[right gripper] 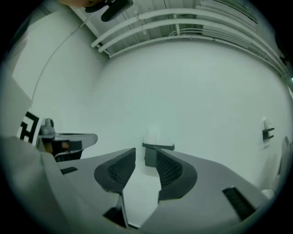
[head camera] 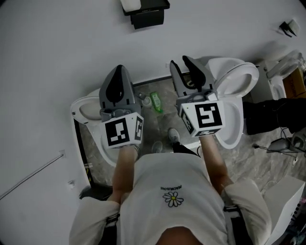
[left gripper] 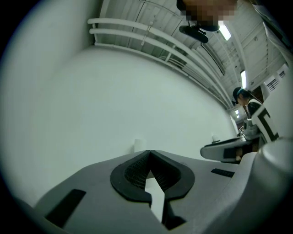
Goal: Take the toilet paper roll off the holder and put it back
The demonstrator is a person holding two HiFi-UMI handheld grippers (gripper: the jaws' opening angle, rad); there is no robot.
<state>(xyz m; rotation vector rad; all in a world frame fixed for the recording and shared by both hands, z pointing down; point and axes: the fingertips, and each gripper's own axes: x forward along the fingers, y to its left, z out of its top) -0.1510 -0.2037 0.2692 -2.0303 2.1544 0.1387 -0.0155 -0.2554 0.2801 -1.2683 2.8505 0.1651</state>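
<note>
The toilet paper roll (head camera: 131, 5) is white and rests on a black wall holder (head camera: 148, 15) at the top of the head view. In the right gripper view the holder (right gripper: 155, 153) shows far off on the white wall, just beyond the jaws, with the pale roll (right gripper: 152, 135) above it. My right gripper (head camera: 181, 62) (right gripper: 145, 154) stands open, with nothing between its pads. My left gripper (head camera: 119, 71) (left gripper: 149, 152) is shut and empty, its tips touching. Both grippers point at the wall, well short of the holder. The left gripper view shows the roll (left gripper: 137, 145) as a small white shape.
A white toilet (head camera: 235, 79) with its lid up stands at the right, and a white fixture (head camera: 86, 109) at the left. On the marble floor between them lies a green bottle (head camera: 156, 101). Black cases and cables (head camera: 275, 119) sit at the far right.
</note>
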